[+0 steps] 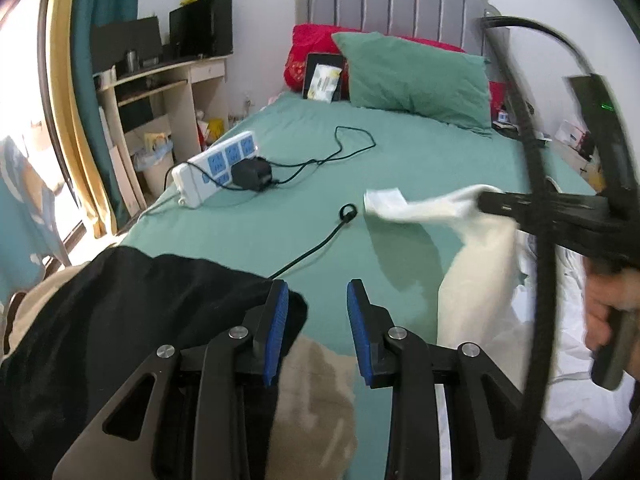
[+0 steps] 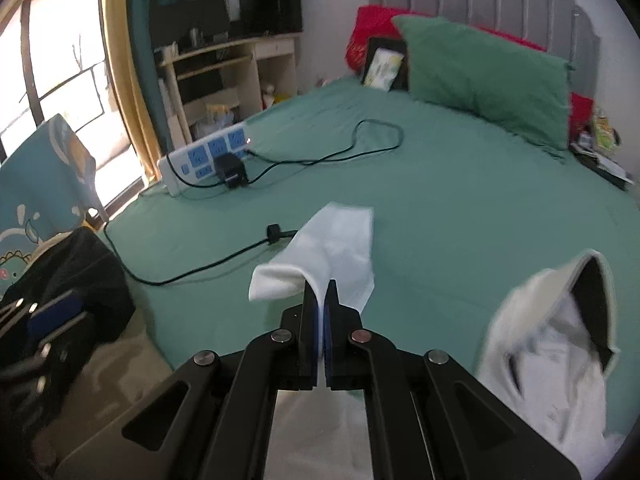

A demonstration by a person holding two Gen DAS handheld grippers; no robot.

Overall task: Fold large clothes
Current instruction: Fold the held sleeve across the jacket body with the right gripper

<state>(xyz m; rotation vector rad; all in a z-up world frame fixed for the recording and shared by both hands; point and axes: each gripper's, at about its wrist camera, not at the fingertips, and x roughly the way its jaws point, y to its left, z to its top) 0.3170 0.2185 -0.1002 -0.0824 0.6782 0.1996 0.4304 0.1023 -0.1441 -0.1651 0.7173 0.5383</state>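
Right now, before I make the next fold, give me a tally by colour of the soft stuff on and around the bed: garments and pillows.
White: 1, the white hooded garment pinched in the right gripper
Black: 1, the black garment beside the open left gripper
Green: 1, the green pillow
Red: 1, the red pillow
Total: 4

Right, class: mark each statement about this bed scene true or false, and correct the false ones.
1. The right tool is shut on the white garment. True.
2. The left tool grips the black cloth. False: it is open, holding nothing.
3. A black charger is plugged into the power strip. True.
4. The green pillow lies at the foot of the bed. False: it leans by the headboard.
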